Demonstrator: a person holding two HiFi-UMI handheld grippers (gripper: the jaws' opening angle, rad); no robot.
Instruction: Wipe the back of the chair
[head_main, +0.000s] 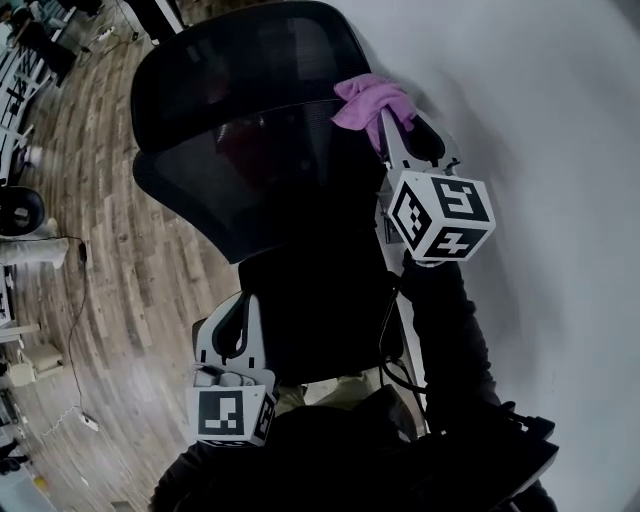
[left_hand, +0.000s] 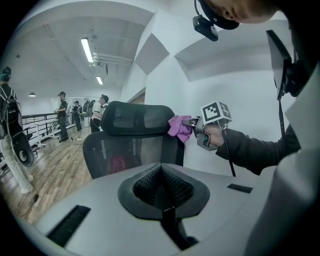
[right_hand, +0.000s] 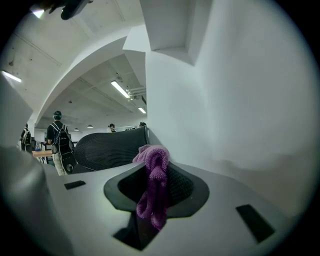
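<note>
White wall (head_main: 560, 120) and plank floor (head_main: 120, 260) flank a black mesh office chair (head_main: 270, 170), seen from behind and above. The chair's headrest (head_main: 250, 70) sits over its broader backrest (left_hand: 132, 152). Several people (left_hand: 62, 115) stand well beyond the chair, on its far side.

The right gripper (head_main: 398, 120) is held at the chair's wall-side edge, level with the join between headrest and backrest. Its jaws are clamped on a purple cloth (head_main: 372, 100), whose bunched end rises past the jaw tips while the rest hangs down between them. The bunched end appears to lie against the chair's edge, though contact cannot be confirmed.

The left gripper (left_hand: 162, 197) is held low behind the chair, apart from it and aimed at the backrest. Its jaws are drawn together with nothing between them.

Progress, as judged: the cloth is in hand and at the chair, so wiping is either starting or under way at that upper corner. The mesh shows no trace that separates wiped from unwiped areas. The backrest's wide middle, its floor-side edge and most of the headrest lie away from the cloth and probably remain to be covered.
</note>
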